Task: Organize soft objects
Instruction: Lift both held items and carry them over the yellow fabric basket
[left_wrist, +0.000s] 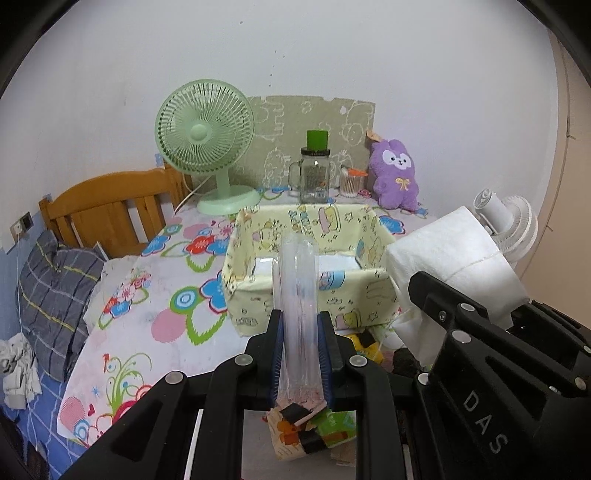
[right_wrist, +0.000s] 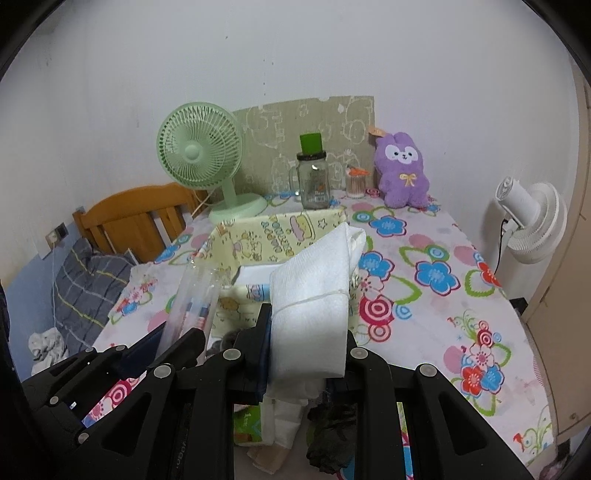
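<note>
So here both grippers have something clamped. The left gripper (left_wrist: 300, 354) has its jaws closed on a clear plastic packet (left_wrist: 297, 314) that stands upright between the blue pads, with what looks like pens or similar inside, hard to tell exactly. The right gripper (right_wrist: 308, 350) has its jaws squeezed onto a folded white paper towel wad (right_wrist: 314, 295), which sticks up and leans a bit toward the back.

Both held things sit just in front of the pale yellow fabric storage box with cartoon prints (left_wrist: 310, 295), which stands open on the surface with the flower-print cloth (right_wrist: 436, 295). Inside the box there's something flat and white at the bottom.

Right below the grippers there's a small pile: a colourful printed pouch (left_wrist: 314, 432) under the left one, and a dark crumpled cloth (right_wrist: 332, 432) plus more white paper under the right.

At the back by the wall: a mint green desk fan (left_wrist: 207, 147), a glass mason jar mug with a green lid (left_wrist: 314, 177), a small clear cup of cotton swabs (left_wrist: 350, 182), and a purple plush bunny (left_wrist: 396, 173) sitting upright. A white fan (right_wrist: 532, 218) stands off the right edge, and a grey plaid pillow (left_wrist: 55, 291) lies on the bed to the left.
</note>
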